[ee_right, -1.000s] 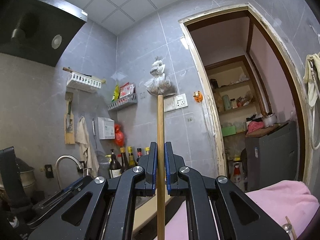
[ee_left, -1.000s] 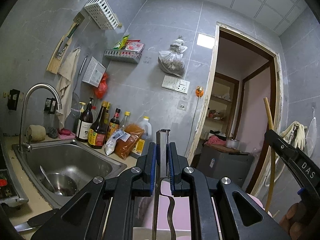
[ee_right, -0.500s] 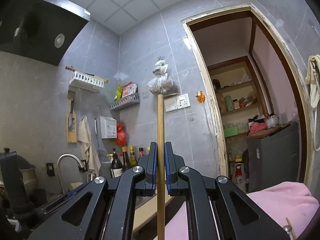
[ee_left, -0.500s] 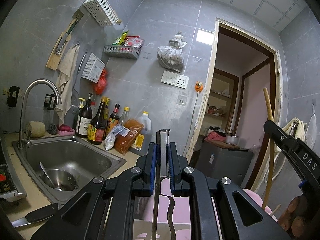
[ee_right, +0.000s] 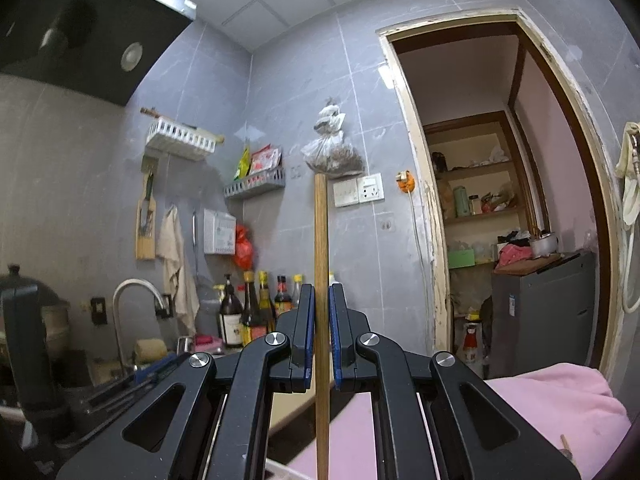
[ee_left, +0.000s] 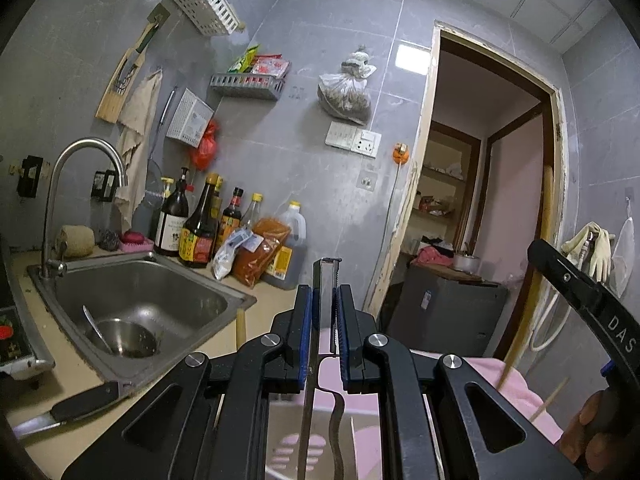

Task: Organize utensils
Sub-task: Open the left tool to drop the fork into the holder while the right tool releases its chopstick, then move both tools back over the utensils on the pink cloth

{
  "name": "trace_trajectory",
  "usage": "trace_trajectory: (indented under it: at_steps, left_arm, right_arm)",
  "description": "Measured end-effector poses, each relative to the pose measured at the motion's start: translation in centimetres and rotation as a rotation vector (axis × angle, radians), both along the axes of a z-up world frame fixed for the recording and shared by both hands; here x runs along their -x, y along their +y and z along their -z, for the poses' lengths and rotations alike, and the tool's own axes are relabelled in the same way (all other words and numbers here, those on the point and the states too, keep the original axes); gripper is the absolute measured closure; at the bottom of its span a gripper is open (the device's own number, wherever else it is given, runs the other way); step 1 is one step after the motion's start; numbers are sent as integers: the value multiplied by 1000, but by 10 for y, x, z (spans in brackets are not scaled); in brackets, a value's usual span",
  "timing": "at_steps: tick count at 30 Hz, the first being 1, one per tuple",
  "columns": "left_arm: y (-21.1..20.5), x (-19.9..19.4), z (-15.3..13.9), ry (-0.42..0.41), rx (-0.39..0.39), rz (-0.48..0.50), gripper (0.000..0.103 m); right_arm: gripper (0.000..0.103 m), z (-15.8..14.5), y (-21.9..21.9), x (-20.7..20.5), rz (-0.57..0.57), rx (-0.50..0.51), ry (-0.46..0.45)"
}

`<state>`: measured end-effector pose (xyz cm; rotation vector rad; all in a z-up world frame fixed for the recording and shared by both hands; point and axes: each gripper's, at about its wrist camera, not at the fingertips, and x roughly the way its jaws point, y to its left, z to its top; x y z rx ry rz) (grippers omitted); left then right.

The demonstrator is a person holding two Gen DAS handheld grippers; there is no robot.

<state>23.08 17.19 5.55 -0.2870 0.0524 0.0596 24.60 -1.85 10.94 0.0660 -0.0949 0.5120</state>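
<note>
While both claws hold something up in the air, the job looks to be in its carrying step. The left claw (ee_left: 324, 316) is clamped on a thin metal tool (ee_left: 326, 280) that looks like tongs or a peeler; I cannot tell which. It stands upright between the blue pads. The right claw (ee_right: 320, 320) is clamped on a long wooden stick (ee_right: 321, 240), maybe a chopstick, that also points straight up. I think the next move is to find a home for each one, perhaps the white basket (ee_left: 206, 4) on the wall, and slide them in slowly without dropping them. A spoon (ee_left: 96, 330) sits in the bowl in the sink (ee_left: 160, 292), and a knife (ee_left: 76, 406) lies on the table (ee_left: 72, 380), so more work waits. On the other claw's arm I can read "DAS". The bottle labels are too small to read.
</note>
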Motion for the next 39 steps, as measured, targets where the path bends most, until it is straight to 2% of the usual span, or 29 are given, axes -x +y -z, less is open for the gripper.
trace_trajectory:
  at_steps: [4, 6, 8, 9, 12, 15, 16, 18, 19, 22, 24, 27, 28, 32, 39]
  left_arm:
    - [-5, 6, 1, 15, -22, 8, 90]
    - [-7, 10, 0, 16, -32, 22, 81]
    - [-10, 15, -4, 9, -43, 34, 73]
    - [-11, 17, -6, 6, -45, 41, 73]
    - [-13, 22, -14, 0, -44, 50, 71]
    - [-16, 27, -24, -9, -26, 71, 62]
    - [-18, 30, -27, -12, -26, 72, 60]
    - [-26, 36, -34, -27, -33, 70, 50]
    - [-30, 39, -37, -35, -38, 74, 49]
    - [-44, 45, -45, -42, -52, 103, 40]
    - [-55, 48, -48, -46, -58, 123, 31]
    - [-73, 51, -51, -43, -69, 162, 23]
    - [-81, 52, -52, -42, -75, 177, 22]
    - [-104, 52, -49, -32, -90, 214, 7]
    - [-146, 48, -33, 26, -152, 285, 4]
  right_arm:
    - [96, 6, -6, 3, 2, 13, 18]
    - [94, 7, -9, 5, 1, 14, 19]
    - [83, 5, -13, 8, -3, 9, 9]
    - [80, 4, -15, 9, -5, 5, 5]
    - [78, -5, -25, 14, -5, -13, -8]
    - [62, -18, -40, 22, 3, -35, -32]
    - [52, -22, -46, 25, 7, -39, -44]
    - [49, -29, -57, 32, 20, -33, -65]
    - [46, -32, -65, 36, 37, -22, -71]
    - [28, -36, -86, 44, 71, -9, -69]
    - [26, -36, -99, 49, 99, 10, -68]
    - [19, -34, -118, 57, 142, 47, -63]
    - [16, -32, -125, 59, 156, 55, -59]
    - [0, -24, -153, 67, 203, 87, -38]
    - [0, -6, -193, 70, 248, 132, 17]
